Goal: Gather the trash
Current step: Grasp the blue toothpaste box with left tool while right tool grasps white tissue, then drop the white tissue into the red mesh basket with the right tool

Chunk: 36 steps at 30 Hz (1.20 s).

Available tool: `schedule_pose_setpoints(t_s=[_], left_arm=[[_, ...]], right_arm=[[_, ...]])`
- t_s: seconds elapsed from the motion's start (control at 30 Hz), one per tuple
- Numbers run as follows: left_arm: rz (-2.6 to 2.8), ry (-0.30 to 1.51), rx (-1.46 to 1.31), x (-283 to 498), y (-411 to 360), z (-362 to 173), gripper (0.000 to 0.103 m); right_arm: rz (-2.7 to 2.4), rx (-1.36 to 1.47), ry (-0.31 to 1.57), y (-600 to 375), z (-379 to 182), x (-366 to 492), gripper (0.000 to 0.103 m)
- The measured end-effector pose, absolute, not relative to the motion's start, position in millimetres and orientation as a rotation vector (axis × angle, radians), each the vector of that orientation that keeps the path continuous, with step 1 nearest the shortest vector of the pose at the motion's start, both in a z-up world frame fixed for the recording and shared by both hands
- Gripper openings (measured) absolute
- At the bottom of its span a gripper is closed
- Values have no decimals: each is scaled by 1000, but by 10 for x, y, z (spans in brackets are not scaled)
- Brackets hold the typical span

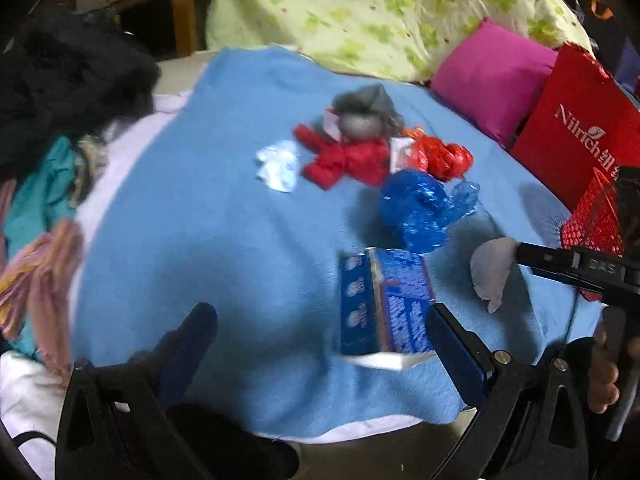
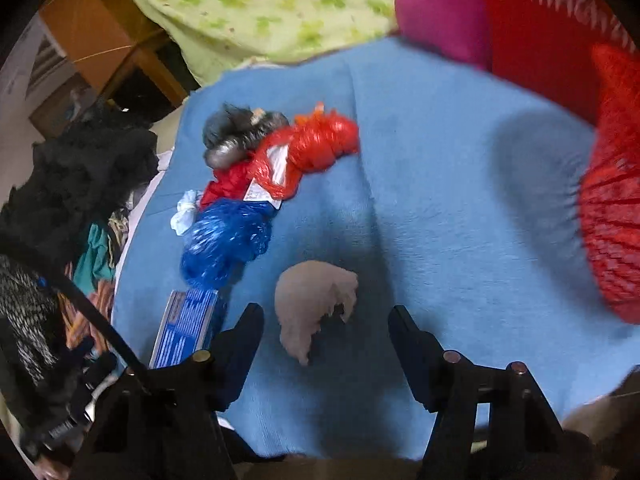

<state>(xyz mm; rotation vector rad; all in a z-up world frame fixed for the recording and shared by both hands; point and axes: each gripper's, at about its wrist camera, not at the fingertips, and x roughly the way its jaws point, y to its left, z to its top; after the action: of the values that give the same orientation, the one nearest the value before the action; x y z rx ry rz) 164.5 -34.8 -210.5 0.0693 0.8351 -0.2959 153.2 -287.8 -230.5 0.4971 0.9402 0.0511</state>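
Observation:
Trash lies on a light blue blanket (image 1: 200, 220). A crumpled grey tissue (image 2: 312, 304) sits between the tips of my right gripper (image 2: 326, 328), which is open; neither pad touches it. A blue printed box (image 1: 384, 304) lies just inside the right finger of my left gripper (image 1: 324, 332), whose jaws stand wide open and hold nothing. Farther off are a crumpled blue plastic bag (image 1: 424, 208), a red plastic bag (image 1: 440, 156), a red wrapper (image 1: 344, 160), a grey fuzzy lump (image 1: 360, 120) and a clear wrapper (image 1: 278, 164). In the left wrist view the right gripper's finger (image 1: 536, 258) reaches the tissue (image 1: 490, 272).
A red mesh basket (image 2: 612, 216) stands at the right edge of the blanket, with a red paper bag (image 1: 576, 120) and a pink pillow (image 1: 492, 76) behind it. A green floral quilt (image 1: 360, 8) lies at the back. Dark and coloured clothes (image 1: 60, 92) are heaped on the left.

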Motion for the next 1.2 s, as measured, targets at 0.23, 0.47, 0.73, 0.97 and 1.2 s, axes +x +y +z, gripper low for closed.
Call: schedule_pose_setpoints(t_s=[0.23,0.47,0.73,0.97,1.2], left_arm=[[-433,1000,51,1701,-929,-2404,95],[-439,1066,119,1731,-1038,-2577,59],[-415,944,132,1579,-888,-2230,58],[-454,780,188,1402,-1006,-1586,58],[-710,673,293,1222,-2120,-1050,59]], right_arm=[[20,520,1046,-2816,-2592,1861,59],[46,534,961,-2920,-2537,1727,34],[50,438,617,-3029,-1856,1224,34],[-59,384,285,-3336,-1304,475,34],[-246,565,105,-4260,-1182,-266,34]])
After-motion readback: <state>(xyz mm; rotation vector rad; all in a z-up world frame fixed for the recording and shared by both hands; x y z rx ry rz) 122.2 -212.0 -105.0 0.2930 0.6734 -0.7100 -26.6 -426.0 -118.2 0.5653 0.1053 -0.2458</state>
